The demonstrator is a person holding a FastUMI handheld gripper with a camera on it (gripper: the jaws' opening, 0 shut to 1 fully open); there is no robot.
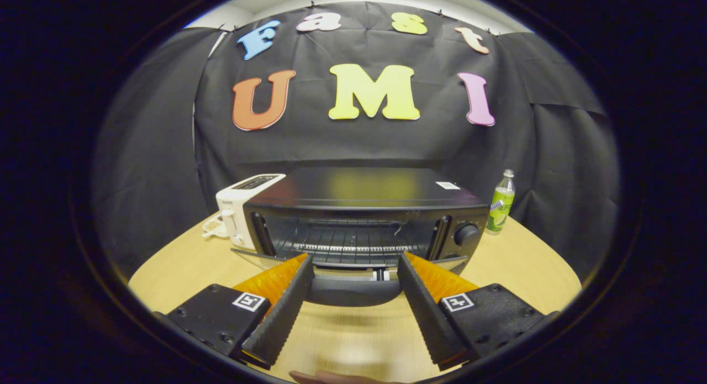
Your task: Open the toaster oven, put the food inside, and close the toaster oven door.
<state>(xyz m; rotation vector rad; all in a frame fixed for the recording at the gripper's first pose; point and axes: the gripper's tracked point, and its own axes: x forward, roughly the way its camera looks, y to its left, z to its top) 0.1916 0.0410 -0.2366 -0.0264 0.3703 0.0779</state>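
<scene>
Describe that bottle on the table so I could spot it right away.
Find the black toaster oven, door down, beyond the open gripper fingers. Beside its knob end, apart from it, stands the bottle: slim, upright, green-labelled, pale-capped. The white toaster sits at the oven's other end.

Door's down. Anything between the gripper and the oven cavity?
Nothing visible. The gripper is open, its fingers flanking the lowered door's handle. Beyond lies the oven with a bare rack. The food isn't held.

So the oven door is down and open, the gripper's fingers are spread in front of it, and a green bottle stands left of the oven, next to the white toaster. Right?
Nearly. In the gripper view the green bottle stands right of the toaster oven, by its knob; the white toaster is on the left. The door is down and the gripper open.
</scene>
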